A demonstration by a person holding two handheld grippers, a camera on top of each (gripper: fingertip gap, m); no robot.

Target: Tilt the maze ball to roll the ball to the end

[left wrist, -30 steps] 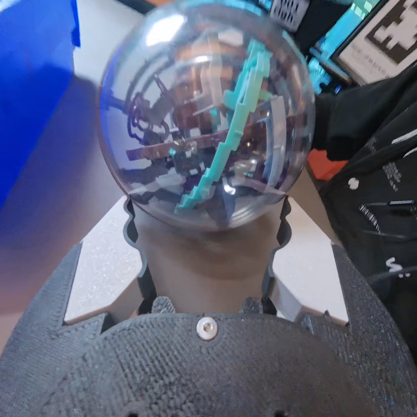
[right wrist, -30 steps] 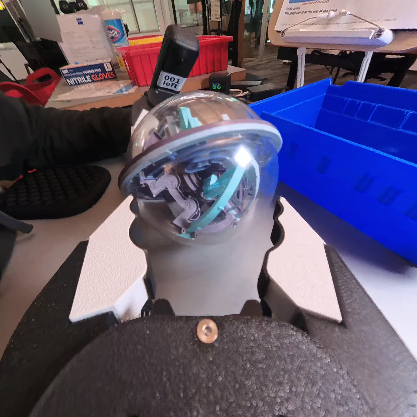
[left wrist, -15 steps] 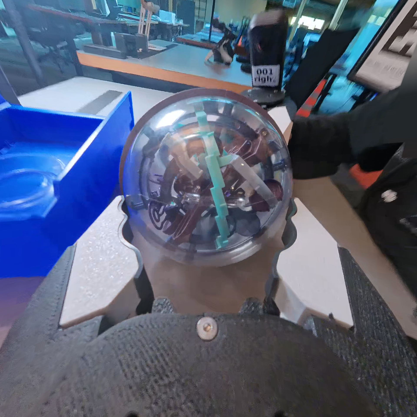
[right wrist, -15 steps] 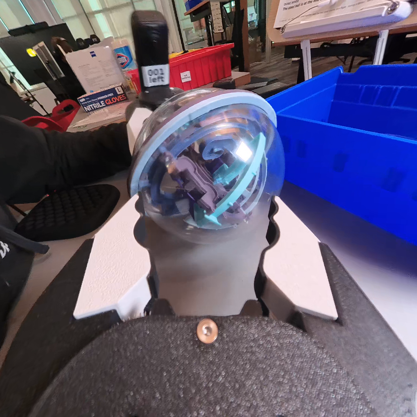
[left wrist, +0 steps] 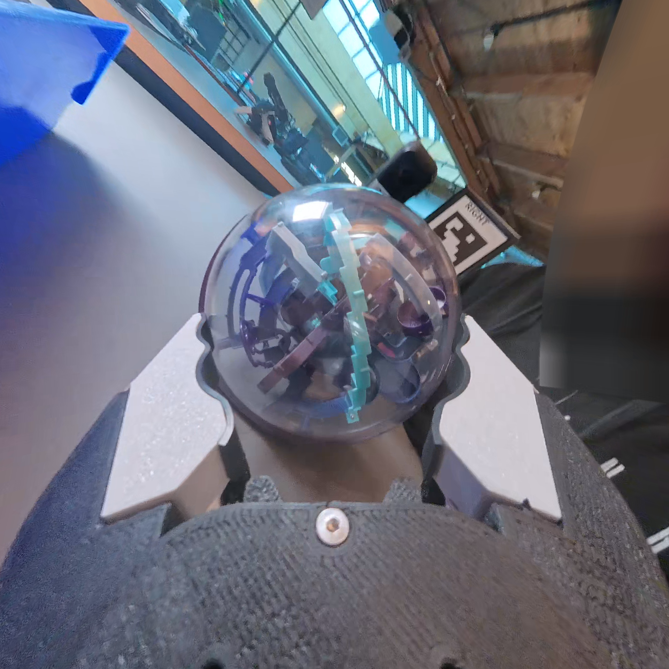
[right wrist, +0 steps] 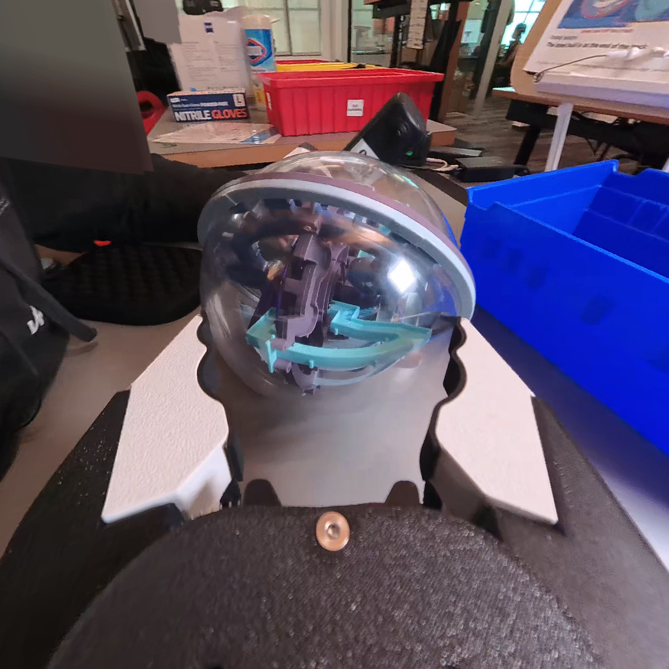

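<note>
Between the white fingers of the left gripper (left wrist: 331, 325) sits the maze ball (left wrist: 329, 311), a clear sphere with teal, purple and grey tracks inside; both dark scalloped finger edges press against its sides, so the jaws are closed on it. The right gripper (right wrist: 331, 333) clamps the same maze ball (right wrist: 333, 275) from the opposite side, its fingers touching the sphere's left and right flanks. In the right wrist view the ball's grey seam ring runs tilted, high at the left and dropping to the right. The small rolling ball inside cannot be made out among the tracks and reflections. A blue bin (right wrist: 579, 275) stands just beside the ball to the right, cut off by the frame edge; its corner (left wrist: 47, 61) appears blurred in the left wrist view. Only the top of the opposite gripper's black body shows behind the sphere in each view.
</note>
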